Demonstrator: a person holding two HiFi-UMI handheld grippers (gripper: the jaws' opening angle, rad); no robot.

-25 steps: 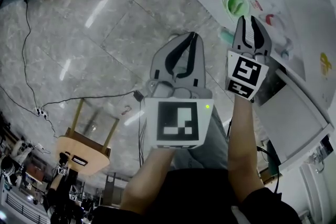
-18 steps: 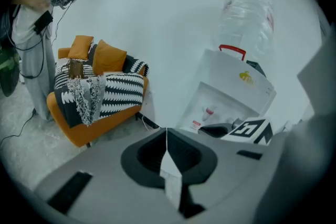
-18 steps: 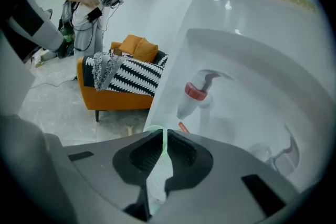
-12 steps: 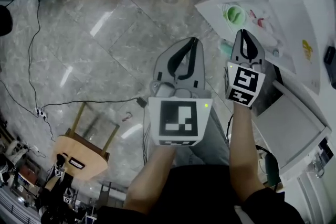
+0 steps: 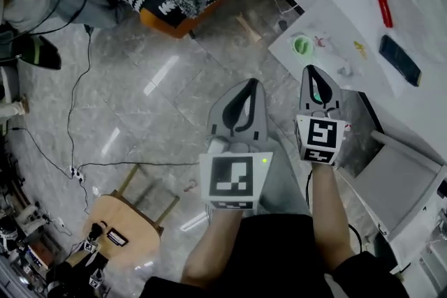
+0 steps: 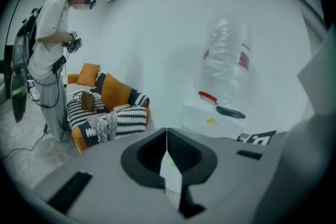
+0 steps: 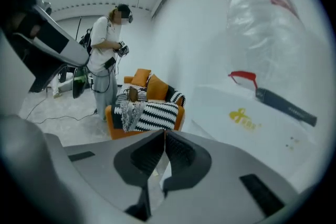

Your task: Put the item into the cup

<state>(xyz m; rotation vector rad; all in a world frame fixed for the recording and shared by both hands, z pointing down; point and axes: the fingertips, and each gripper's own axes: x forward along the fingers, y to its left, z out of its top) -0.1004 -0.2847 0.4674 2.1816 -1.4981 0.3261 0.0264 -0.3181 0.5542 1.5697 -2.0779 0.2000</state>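
Starting with the head view, the left gripper (image 5: 250, 85) and right gripper (image 5: 312, 71) are held over open floor, short of the white table (image 5: 342, 7), so the approach is judged the step in hand. What appears to be the green cup (image 5: 302, 45) stands near the table's near corner. A red item (image 5: 382, 2), a dark item (image 5: 400, 59) and a small yellow item (image 5: 359, 48) lie farther in. In the left gripper view the jaws are pressed together, nothing between. In the right gripper view the 2 jaws likewise meet, empty. Next, 1 gripper must be carried over the table edge, clear of the cup, then opened.
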